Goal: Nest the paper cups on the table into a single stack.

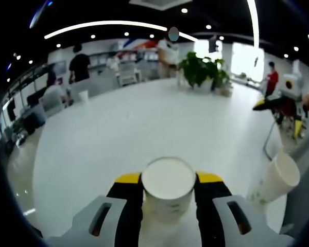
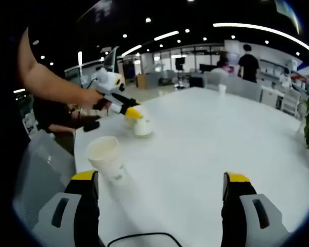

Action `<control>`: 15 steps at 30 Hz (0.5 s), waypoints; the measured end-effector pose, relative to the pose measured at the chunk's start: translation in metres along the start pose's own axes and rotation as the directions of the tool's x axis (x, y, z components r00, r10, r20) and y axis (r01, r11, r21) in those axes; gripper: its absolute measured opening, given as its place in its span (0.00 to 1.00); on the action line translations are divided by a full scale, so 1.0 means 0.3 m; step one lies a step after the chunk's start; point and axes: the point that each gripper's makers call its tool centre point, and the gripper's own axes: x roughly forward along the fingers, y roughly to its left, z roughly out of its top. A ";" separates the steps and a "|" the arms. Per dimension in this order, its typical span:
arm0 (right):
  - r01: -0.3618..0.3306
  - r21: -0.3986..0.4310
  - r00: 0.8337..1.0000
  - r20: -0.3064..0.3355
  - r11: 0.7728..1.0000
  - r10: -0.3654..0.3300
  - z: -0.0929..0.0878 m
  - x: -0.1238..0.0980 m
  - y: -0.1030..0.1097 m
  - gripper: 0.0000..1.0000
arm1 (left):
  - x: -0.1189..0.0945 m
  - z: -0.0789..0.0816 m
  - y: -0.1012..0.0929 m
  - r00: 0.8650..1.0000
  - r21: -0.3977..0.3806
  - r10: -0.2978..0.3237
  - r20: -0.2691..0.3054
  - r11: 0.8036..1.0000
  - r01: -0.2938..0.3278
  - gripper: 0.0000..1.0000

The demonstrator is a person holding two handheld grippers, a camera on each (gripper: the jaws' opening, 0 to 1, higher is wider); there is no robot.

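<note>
A white paper cup (image 1: 167, 188) sits between the yellow-tipped jaws of my left gripper (image 1: 167, 178), which is shut on it just above the white table (image 1: 144, 128). In the right gripper view a person's hand holds that left gripper (image 2: 135, 114) on the same cup (image 2: 142, 127) at the table's far left. A second paper cup (image 2: 107, 157) stands by the left jaw of my right gripper (image 2: 161, 177), which is wide open with nothing between its fingers. The second cup (image 1: 278, 177) is at the right edge of the left gripper view. A third small cup (image 1: 83, 96) stands far across the table.
A potted green plant (image 1: 201, 69) stands on the table's far side. Chairs and several people are around the room beyond the table. The table edge (image 2: 80, 154) runs close to the second cup. The person's arm (image 2: 46, 82) reaches in from the left.
</note>
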 end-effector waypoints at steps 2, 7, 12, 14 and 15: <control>0.002 0.001 1.000 0.003 1.000 -0.002 0.001 -0.004 -0.003 0.99 | -0.003 0.022 0.003 1.000 0.008 -0.004 -0.002 1.000 0.004 0.37; 0.009 0.000 1.000 0.004 1.000 -0.009 0.003 -0.013 -0.013 0.99 | -0.014 0.086 0.014 0.999 0.034 -0.034 -0.001 0.999 0.034 0.37; 0.014 -0.004 1.000 0.010 1.000 -0.014 0.010 -0.019 -0.017 0.99 | -0.031 0.155 0.016 0.998 0.072 -0.059 0.003 0.996 0.059 0.37; 0.014 -0.005 1.000 0.012 1.000 -0.014 0.015 -0.021 -0.016 0.99 | -0.036 0.181 0.017 0.998 0.084 -0.069 0.003 0.994 0.069 0.37; 0.014 -0.008 1.000 0.014 1.000 -0.013 0.018 -0.021 -0.014 0.99 | -0.039 0.192 0.018 0.997 0.088 -0.071 0.005 0.994 0.070 0.37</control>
